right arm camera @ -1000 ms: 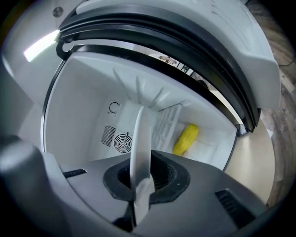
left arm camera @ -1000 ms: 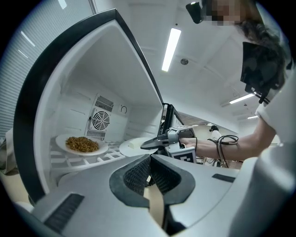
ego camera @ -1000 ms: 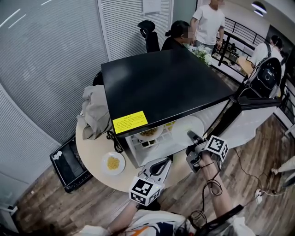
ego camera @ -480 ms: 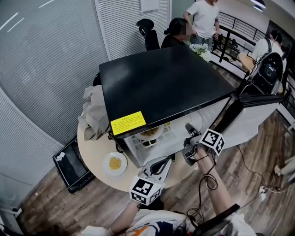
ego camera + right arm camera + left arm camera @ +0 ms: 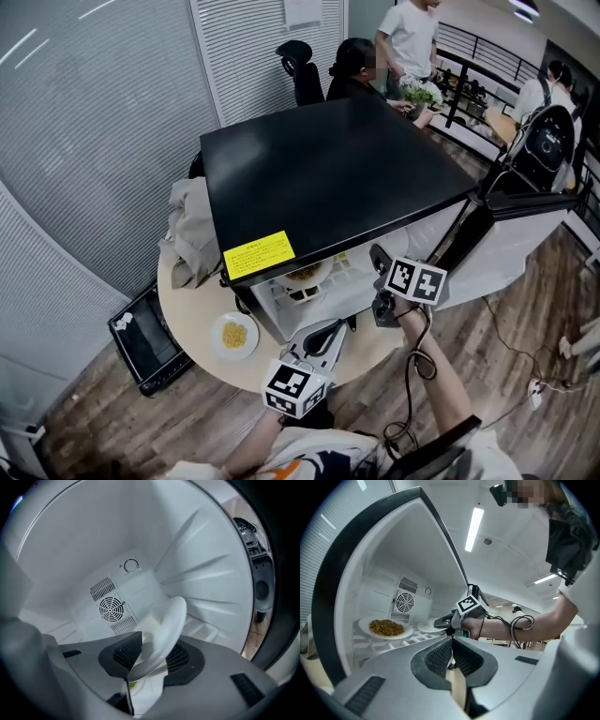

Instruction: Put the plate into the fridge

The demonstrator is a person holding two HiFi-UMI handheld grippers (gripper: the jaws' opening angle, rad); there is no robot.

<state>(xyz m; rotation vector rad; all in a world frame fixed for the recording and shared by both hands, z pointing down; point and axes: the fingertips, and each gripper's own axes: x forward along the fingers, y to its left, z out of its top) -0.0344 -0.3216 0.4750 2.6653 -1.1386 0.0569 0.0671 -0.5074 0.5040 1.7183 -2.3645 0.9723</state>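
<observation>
Jaws opening round plate (image 5: 165, 625), right gripper (image 5: 152, 654) outstretched

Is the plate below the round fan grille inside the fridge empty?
No, the left gripper view shows a heap of brownish food lying on that plate.

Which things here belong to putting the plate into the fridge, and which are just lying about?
Job: white plate, between the opening jaws of the right gripper; open fridge.
Lying about: plate of food on the table; cloth beside the fridge; shut, empty left gripper.
</observation>
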